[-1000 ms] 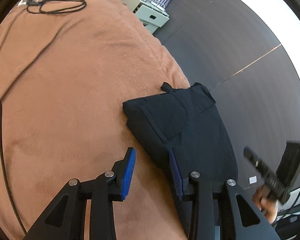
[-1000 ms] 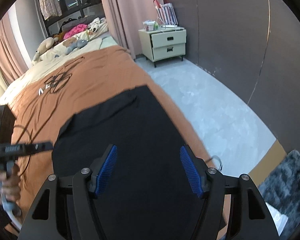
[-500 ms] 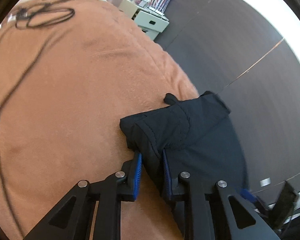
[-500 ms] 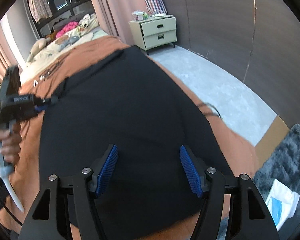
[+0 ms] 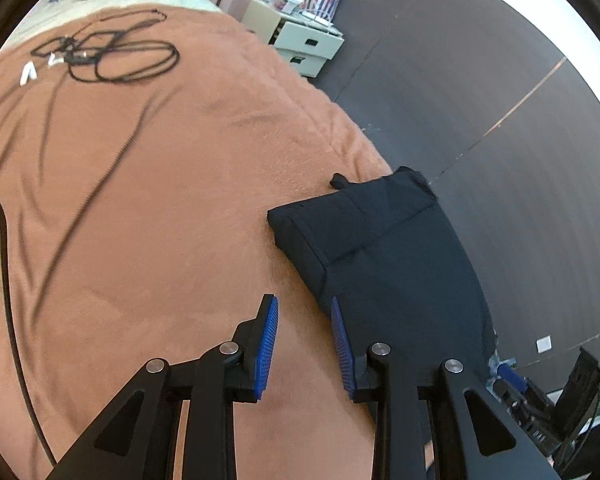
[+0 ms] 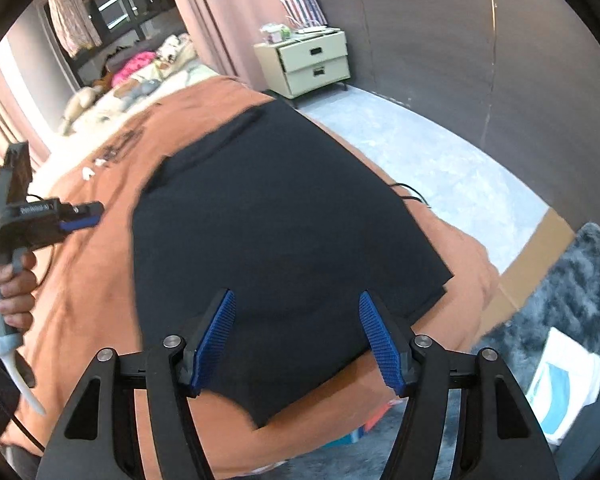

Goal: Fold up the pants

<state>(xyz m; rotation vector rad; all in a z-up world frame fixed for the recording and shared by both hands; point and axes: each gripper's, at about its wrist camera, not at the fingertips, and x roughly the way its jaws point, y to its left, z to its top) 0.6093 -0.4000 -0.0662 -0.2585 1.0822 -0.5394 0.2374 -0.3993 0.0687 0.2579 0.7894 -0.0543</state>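
Right wrist view: the bed (image 6: pixel 96 292), covered by an orange-brown blanket, fills the middle of the frame, with grey floor (image 6: pixel 452 168) to its right. The black pants (image 6: pixel 276 240) lie folded flat on the blanket near the bed's right edge. A cream nightstand (image 6: pixel 314 66) stands against the far wall. This view alone shows a dark shaggy rug (image 6: pixel 572 304) and a white bag (image 6: pixel 568 384) on the floor at lower right. The right gripper (image 6: pixel 296 332) hangs over the near part of the pants, its jaws opening, apart, with no cloth pinched between them. At far left a hand (image 6: pixel 14 292) holds the left gripper (image 6: pixel 80 216).

Left wrist view: this view alone shows the stacked layers along the left edge of the pants (image 5: pixel 384 256), and a tangle of black cable (image 5: pixel 116 56) lying far up the blanket. The left gripper (image 5: pixel 304 344) has its jaws opening and empty; its right pad sits against the pants' edge, the left over bare blanket.
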